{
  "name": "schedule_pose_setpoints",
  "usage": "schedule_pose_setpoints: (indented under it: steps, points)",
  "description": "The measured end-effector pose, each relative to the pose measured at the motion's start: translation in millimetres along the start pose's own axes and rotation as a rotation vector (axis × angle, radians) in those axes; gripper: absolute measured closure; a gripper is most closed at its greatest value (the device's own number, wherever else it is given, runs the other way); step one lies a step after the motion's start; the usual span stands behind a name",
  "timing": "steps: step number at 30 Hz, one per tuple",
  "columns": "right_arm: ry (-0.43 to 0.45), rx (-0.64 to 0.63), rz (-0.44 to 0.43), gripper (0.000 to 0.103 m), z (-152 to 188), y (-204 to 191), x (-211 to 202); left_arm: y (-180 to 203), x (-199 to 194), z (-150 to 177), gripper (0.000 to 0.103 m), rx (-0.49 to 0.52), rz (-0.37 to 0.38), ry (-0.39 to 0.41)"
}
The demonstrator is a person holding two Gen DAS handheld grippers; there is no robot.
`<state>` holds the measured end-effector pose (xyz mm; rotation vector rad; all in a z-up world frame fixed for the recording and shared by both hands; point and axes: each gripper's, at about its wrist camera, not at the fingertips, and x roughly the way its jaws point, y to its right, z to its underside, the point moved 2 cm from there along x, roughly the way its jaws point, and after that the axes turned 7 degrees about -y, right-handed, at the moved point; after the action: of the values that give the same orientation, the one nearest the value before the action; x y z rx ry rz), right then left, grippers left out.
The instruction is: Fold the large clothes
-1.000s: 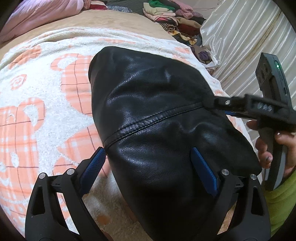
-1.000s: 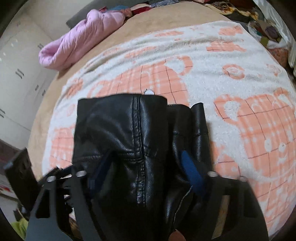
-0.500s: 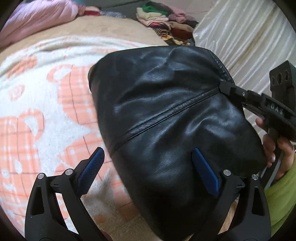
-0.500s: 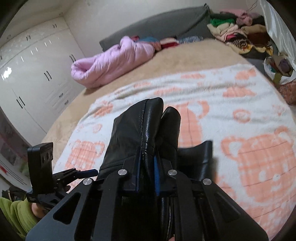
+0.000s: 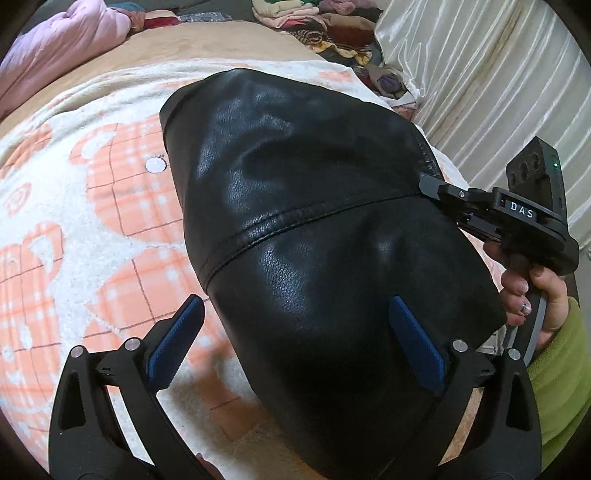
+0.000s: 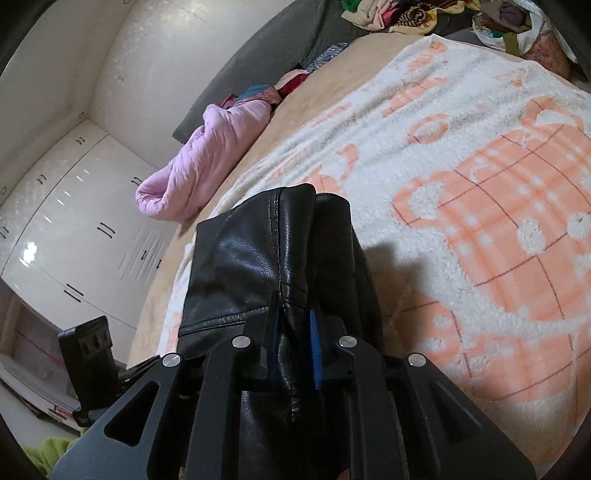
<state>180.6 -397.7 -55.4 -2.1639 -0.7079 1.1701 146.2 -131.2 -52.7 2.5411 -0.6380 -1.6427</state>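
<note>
A black leather jacket, folded into a thick bundle, lies on a white and orange blanket. My left gripper hovers over its near end, jaws opening wide. One pad is above the leather, the other above the blanket, and neither presses on anything. At the bundle's right edge my right gripper pinches the seam. In the right wrist view the right gripper has a fold of the jacket clamped between its blue pads. Its jaws are opening slightly, the leather still between them.
A person's hand in a green sleeve holds the right gripper. A pink quilt lies at the bed's far side, and piled clothes at the far end. A pale curtain hangs right of the bed; white wardrobe doors stand beyond.
The right gripper went from open around the jacket's edge to closed on a fold of it, and its view rolled and swung. The left gripper shifted a little over the bundle.
</note>
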Motion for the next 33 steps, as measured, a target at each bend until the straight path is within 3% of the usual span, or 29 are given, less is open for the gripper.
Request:
schedule_pose_setpoints:
  steps: [6, 8, 10, 12, 15, 25, 33]
  points:
    - [-0.015, -0.043, 0.057, 0.077, -1.5, -7.3, -2.4, 4.3, 4.8, -5.5, 0.010, 0.000, -0.005, 0.002]
    - [-0.018, -0.062, 0.069, 0.065, 0.3, -11.6, -6.0, 5.1, 3.9, -5.7, 0.010, 0.003, -0.008, 0.006]
    - [-0.021, -0.078, 0.095, 0.044, 4.2, -15.4, -10.1, 6.8, 4.2, -8.6, 0.010, 0.003, -0.011, 0.011]
    - [-0.020, -0.092, 0.099, 0.044, 9.7, -20.3, -15.4, 7.2, 3.6, -8.3, 0.010, 0.004, -0.013, 0.016]
    - [-0.019, -0.091, 0.118, 0.025, 16.4, -22.0, -23.2, 5.4, 3.6, -6.7, 0.010, -0.002, -0.006, 0.014]
    - [-0.071, -0.033, 0.057, 0.020, 51.0, -13.4, -44.5, 2.8, -2.4, 3.2, 0.010, -0.007, 0.023, 0.009]
    - [-0.118, -0.015, 0.083, 0.020, 74.2, -11.3, -42.4, 6.7, -8.4, 8.4, 0.010, 0.002, 0.021, 0.013]
